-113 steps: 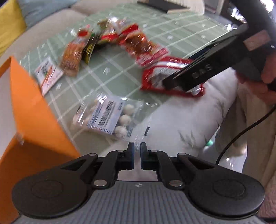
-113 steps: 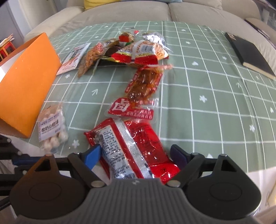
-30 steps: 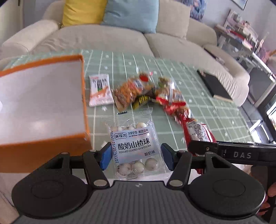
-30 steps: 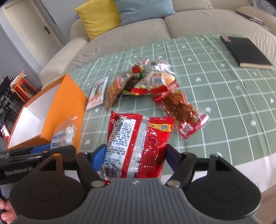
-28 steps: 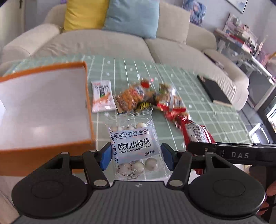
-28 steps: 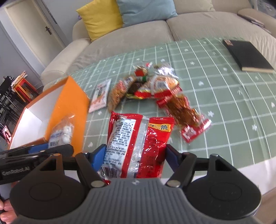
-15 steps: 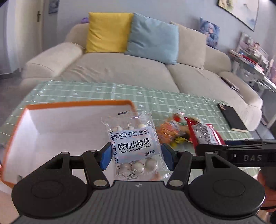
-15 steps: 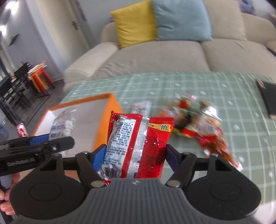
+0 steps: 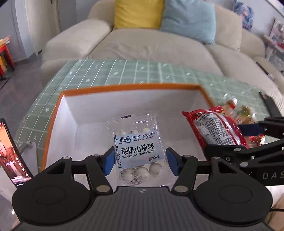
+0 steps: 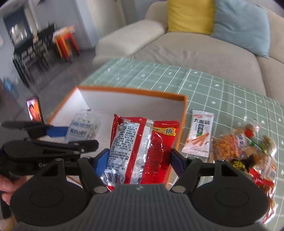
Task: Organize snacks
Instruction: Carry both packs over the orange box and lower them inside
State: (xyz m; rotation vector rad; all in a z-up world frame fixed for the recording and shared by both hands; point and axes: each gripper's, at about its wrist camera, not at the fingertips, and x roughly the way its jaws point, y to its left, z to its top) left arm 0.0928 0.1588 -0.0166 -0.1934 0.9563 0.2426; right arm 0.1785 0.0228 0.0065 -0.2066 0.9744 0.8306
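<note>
1. The left gripper (image 9: 140, 162) has its blue fingers (image 9: 108, 161) pressed on the two side edges of a clear packet of yogurt-coated hawthorn balls (image 9: 137, 150), so the packet is held between them, its printed face towards the camera and its top standing up past the fingertips.
2. Beyond and below those fingers lies the open orange box (image 9: 124, 87) with a white inside; the hawthorn packet hangs over the box's inside.
3. The right gripper (image 10: 140, 159) is clamped on a red snack bag (image 10: 142, 147) with a silvery seam down its back; a finger (image 10: 102, 160) bears on each long side and the bag rises upright out past the tips.
4. Seen from the right wrist, the red bag is over the near right part of the box, just inside its right wall (image 10: 180, 124).
5. The two grippers are side by side, close together, the left one to the left of the right fingers.
6. To the right of the right fingers, on the green checked cloth of the bench (image 10: 221, 85), lies a white stick-snack packet (image 10: 199, 133) just beside the box, and further right a blurred heap of mixed snack packets (image 10: 248, 152).
7. Left of the left fingers a phone (image 9: 12, 152) stands upright with its screen lit.
8. A beige sofa (image 9: 142, 44) with a yellow cushion (image 9: 138, 13) and a blue cushion (image 9: 190, 19) is behind the bench.
</note>
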